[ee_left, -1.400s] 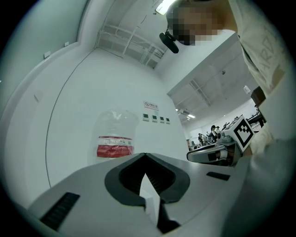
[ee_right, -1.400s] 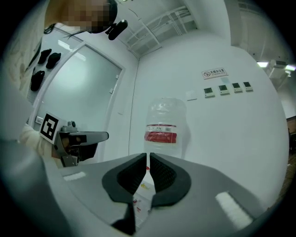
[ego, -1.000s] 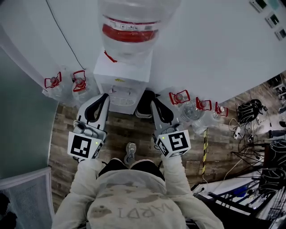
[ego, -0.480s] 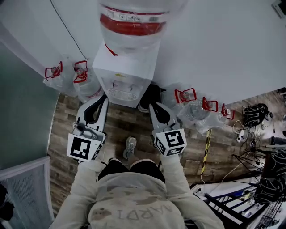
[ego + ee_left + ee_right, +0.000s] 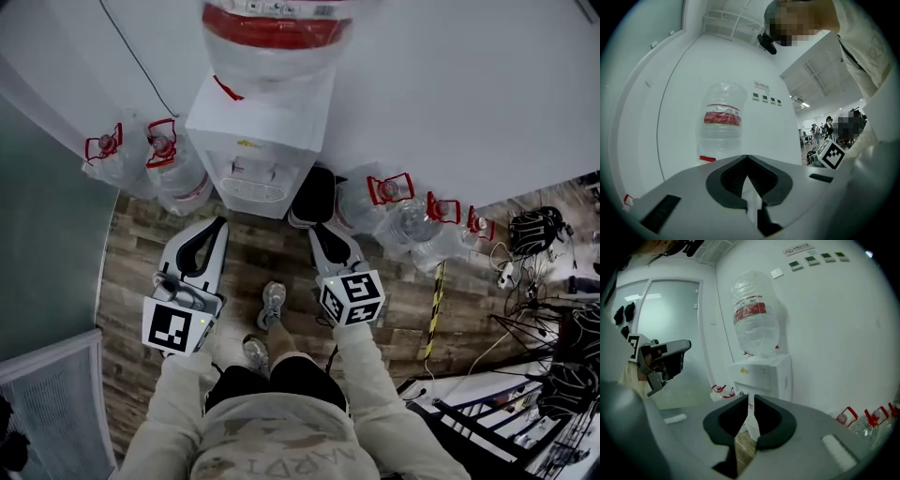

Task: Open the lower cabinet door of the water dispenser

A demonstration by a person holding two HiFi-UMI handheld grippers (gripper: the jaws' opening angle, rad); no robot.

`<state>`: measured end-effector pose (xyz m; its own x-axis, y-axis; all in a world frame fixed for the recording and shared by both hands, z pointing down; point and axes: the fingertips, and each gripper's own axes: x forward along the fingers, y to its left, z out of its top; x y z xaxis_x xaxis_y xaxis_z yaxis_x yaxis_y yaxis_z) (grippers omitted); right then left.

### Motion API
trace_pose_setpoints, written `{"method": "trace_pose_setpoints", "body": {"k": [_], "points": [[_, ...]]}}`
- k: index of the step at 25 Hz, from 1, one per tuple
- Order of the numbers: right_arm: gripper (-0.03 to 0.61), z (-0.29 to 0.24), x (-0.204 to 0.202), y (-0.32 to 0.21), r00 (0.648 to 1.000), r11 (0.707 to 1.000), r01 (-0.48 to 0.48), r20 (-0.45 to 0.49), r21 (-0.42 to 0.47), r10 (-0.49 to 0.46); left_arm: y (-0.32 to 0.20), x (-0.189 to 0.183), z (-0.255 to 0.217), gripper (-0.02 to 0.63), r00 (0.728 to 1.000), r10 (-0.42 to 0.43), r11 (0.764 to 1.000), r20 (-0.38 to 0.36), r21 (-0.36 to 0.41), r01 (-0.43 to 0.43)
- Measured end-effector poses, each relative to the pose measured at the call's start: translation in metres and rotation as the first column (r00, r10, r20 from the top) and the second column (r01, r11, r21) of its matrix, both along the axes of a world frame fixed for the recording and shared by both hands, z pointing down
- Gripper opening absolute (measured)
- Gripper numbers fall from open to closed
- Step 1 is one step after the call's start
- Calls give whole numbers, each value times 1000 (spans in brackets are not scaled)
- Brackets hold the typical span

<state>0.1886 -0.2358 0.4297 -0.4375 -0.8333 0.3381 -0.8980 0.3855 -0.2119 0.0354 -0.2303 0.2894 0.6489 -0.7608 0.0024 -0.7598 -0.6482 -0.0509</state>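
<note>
While the left gripper (image 5: 216,225) and right gripper (image 5: 320,231) hovered with jaws together, empty, over the wood floor (image 5: 253,267), the dispenser (image 5: 258,141) stood far against the white wall (image 5: 450,94), bottles (image 5: 173,173) flanking it.

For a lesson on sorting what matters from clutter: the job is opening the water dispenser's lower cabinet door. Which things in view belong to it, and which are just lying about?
Belongs to the job:
water dispenser
left gripper, shut, empty
right gripper, shut, empty

Just lying about:
spare bottles on the floor
black object beside the dispenser
cables
</note>
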Motion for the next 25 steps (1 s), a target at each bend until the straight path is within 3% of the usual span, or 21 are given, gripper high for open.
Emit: {"method": "trace_pose_setpoints", "body": {"k": [5, 15, 19, 25], "points": [[37, 41, 0, 11, 1000, 998, -18, 15, -52, 18, 20, -3, 32, -2, 1000, -16, 997, -1, -75, 16], [57, 134, -7, 5, 1000, 992, 0, -4, -127, -1, 29, -5, 101, -2, 1000, 11, 994, 14, -104, -10], [104, 172, -14, -1, 999, 988, 11, 32, -153, -6, 28, -7, 133, -2, 1000, 18, 992, 25, -125, -14], [98, 226, -15, -12, 1000, 985, 22, 11, -170, -21, 24, -7, 169, -2, 999, 41, 991, 36, -128, -37]]}}
